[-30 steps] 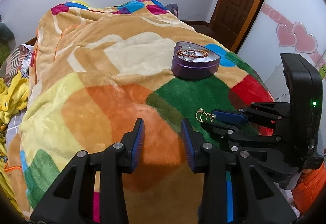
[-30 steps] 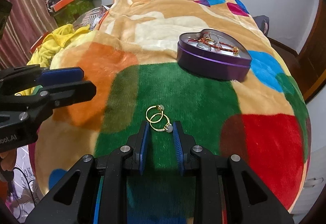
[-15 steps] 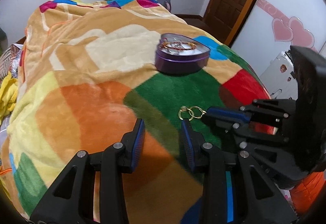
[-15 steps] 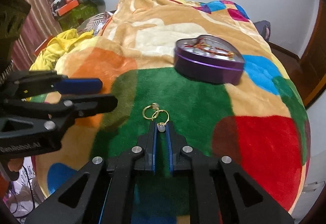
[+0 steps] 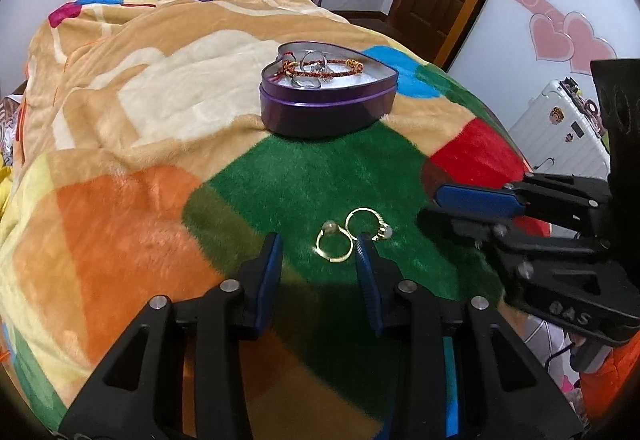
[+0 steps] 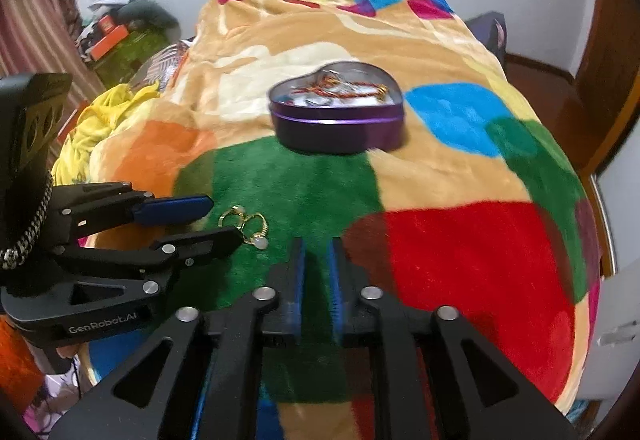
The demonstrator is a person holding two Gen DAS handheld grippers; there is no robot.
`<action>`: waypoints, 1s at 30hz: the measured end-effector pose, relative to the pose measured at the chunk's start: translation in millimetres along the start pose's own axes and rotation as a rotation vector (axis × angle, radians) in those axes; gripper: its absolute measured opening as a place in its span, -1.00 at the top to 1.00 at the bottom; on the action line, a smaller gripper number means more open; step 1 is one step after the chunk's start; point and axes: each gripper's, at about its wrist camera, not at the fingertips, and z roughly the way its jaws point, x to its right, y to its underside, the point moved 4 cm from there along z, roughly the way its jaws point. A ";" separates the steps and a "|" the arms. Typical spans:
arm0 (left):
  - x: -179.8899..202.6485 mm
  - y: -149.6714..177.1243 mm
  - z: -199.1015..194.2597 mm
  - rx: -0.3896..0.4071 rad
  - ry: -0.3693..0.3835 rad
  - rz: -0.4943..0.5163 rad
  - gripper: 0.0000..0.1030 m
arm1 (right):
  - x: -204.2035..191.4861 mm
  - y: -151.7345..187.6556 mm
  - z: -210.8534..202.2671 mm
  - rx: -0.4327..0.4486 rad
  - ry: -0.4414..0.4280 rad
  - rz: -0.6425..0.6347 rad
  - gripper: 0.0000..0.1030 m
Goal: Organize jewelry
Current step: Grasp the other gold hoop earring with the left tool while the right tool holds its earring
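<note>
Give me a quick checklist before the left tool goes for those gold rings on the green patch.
1. Left tool open enough to take a ring: ok, pads apart.
2. Rings lined up: not ok; near gold ring sits between the fingers, far gold ring overlaps the right fingertip.
3. Rings free of each other: cannot tell, they touch or overlap.
4. Right tool clear: ok; its jaws are opening, nothing between them, off to the side of the rings.
5. Heart tin open to receive: ok, lid off, bracelets inside.
6. Blanket flat under rings: ok.
</note>
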 end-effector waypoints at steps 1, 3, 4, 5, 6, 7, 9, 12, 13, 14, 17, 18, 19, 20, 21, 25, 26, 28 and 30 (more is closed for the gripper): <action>-0.2 -0.8 0.9 0.003 0.000 0.000 0.41 | 1.1 0.6 -0.4 0.003 -0.013 0.010 0.53; -0.7 -1.6 2.4 0.006 -0.004 -0.001 0.58 | 0.8 1.9 -1.4 0.006 -0.020 0.014 0.51; -1.6 -1.7 2.7 0.008 -0.001 -0.004 0.67 | -0.2 2.3 -1.6 0.005 -0.019 0.010 0.51; -1.8 -2.2 2.4 0.010 0.001 -0.005 0.67 | -1.2 2.3 -1.5 0.005 -0.017 0.005 0.51; -2.8 -2.4 1.4 0.013 0.005 -0.010 0.67 | -3.5 2.3 -1.3 0.005 -0.017 -0.003 0.51; -3.7 -2.2 -0.3 0.018 0.005 -0.015 0.67 | -5.4 2.0 -1.3 0.005 -0.020 -0.007 0.51; -4.8 -2.3 -3.0 0.027 0.000 -0.021 0.67 | -11.0 1.3 -0.8 0.006 -0.036 -0.019 0.51; -10.0 -1.0 -12.5 0.048 -0.015 -0.034 0.67 | -19.1 -0.4 2.7 0.006 -0.040 -0.043 0.51; -11.8 -0.6 -15.4 0.054 -0.018 -0.038 0.67 | -23.1 -0.8 4.9 0.005 -0.039 -0.056 0.51; -13.7 -0.3 -18.3 0.058 -0.022 -0.042 0.67 | -26.0 -1.5 7.0 0.004 -0.039 -0.066 0.51; -20.6 1.6 -27.6 0.071 -0.035 -0.053 0.67 | -37.0 -2.3 16.6 0.000 -0.015 -0.107 0.51; -22.7 2.3 -30.2 0.074 -0.037 -0.056 0.67 | -37.7 -3.3 18.0 0.001 -0.009 -0.111 0.51; -24.9 3.2 -33.3 0.079 -0.039 -0.060 0.67 | -39.0 -4.1 19.8 0.007 -0.003 -0.116 0.51; -26.3 3.7 -35.6 0.082 -0.041 -0.061 0.67 | -39.6 -4.7 20.7 0.013 -0.002 -0.117 0.51; -27.9 4.1 -38.7 0.088 -0.043 -0.063 0.67 | -39.3 -5.4 22.2 0.013 -0.003 -0.114 0.51; -28.7 2.6 -45.3 0.105 -0.045 -0.063 0.67 | -36.4 -7.4 21.2 0.024 -0.003 -0.092 0.66; -27.9 2.0 -46.3 0.109 -0.043 -0.063 0.67 | -36.1 -7.7 20.0 0.028 -0.007 -0.085 0.66; -26.1 0.0 -48.7 0.120 -0.042 -0.061 0.67 | -35.8 -8.0 15.8 0.040 -0.004 -0.078 0.66; -24.3 -2.4 -50.8 0.128 -0.043 -0.057 0.67 | -36.3 -8.9 10.6 0.055 0.006 -0.080 0.66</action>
